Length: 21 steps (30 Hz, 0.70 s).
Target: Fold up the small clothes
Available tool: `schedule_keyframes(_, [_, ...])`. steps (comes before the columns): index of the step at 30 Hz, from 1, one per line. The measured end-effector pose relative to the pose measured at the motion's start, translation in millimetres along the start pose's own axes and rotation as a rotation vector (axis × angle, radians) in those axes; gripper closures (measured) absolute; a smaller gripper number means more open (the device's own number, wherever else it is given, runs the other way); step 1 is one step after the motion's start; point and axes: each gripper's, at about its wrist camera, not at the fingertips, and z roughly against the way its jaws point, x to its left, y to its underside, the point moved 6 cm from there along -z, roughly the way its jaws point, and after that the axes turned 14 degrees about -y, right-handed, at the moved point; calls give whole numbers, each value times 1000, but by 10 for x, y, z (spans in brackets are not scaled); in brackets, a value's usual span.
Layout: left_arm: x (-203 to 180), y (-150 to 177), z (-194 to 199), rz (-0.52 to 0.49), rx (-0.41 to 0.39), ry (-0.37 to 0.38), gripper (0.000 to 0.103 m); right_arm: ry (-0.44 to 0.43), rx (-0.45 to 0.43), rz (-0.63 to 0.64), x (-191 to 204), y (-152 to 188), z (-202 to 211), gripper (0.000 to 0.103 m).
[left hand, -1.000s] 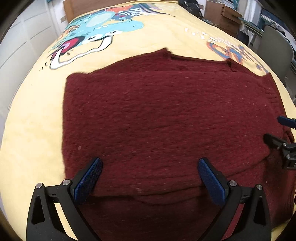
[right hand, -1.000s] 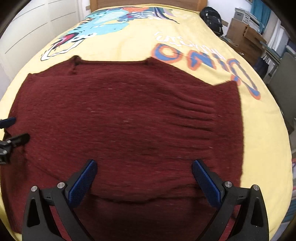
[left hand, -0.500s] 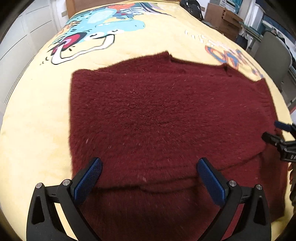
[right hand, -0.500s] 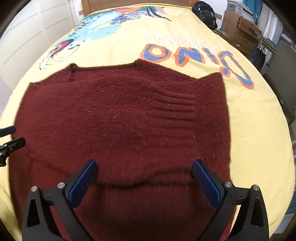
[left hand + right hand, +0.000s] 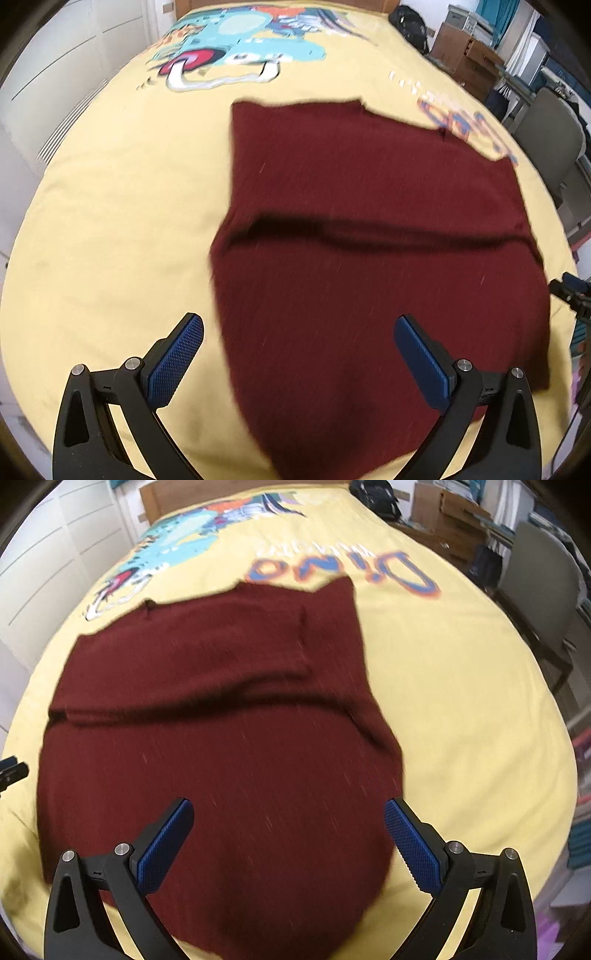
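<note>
A dark red knitted sweater [image 5: 369,236] lies flat on a yellow bedspread [image 5: 110,229] with a dinosaur print. A fold ridge runs across its middle. It also shows in the right wrist view [image 5: 221,738]. My left gripper [image 5: 299,354] is open and empty, raised above the sweater's near left part. My right gripper [image 5: 288,838] is open and empty, raised above the sweater's near right part. The right gripper's tip shows at the right edge of the left wrist view [image 5: 569,291]. The left gripper's tip shows at the left edge of the right wrist view [image 5: 13,771].
White cupboard doors [image 5: 55,74] stand to the left of the bed. A grey chair [image 5: 543,587], cardboard boxes [image 5: 465,55] and a black bag [image 5: 410,22] stand to the right and beyond. The bed's near edge is just below the grippers.
Both grippers have pulled back and up from the sweater, staying open. The sweater looks smaller and farther, and more yellow bedspread shows at its sides.
</note>
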Motion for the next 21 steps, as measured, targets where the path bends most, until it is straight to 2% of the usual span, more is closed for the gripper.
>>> schedule_keyframes(8, [164, 625, -115, 22, 115, -7, 1, 4, 104, -114, -316, 577, -45, 0])
schedule_keyframes(16, [-66, 960, -316, 2, 213, 74, 3, 21, 199, -128, -356, 812, -170, 0])
schedule_keyframes(18, [-154, 990, -377, -12, 243, 98, 10, 23, 233, -117, -314, 854, -221, 1])
schedule_keyframes(19, [-173, 999, -396, -20, 252, 98, 14, 32, 243, -108, -304, 864, -236, 5])
schedule_keyframes(20, [-208, 996, -421, -33, 264, 90, 25, 54, 263, -93, -287, 882, -261, 8])
schedule_keyframes(21, [-237, 1001, -438, -46, 270, 79, 33, 65, 279, -86, -272, 895, -279, 17])
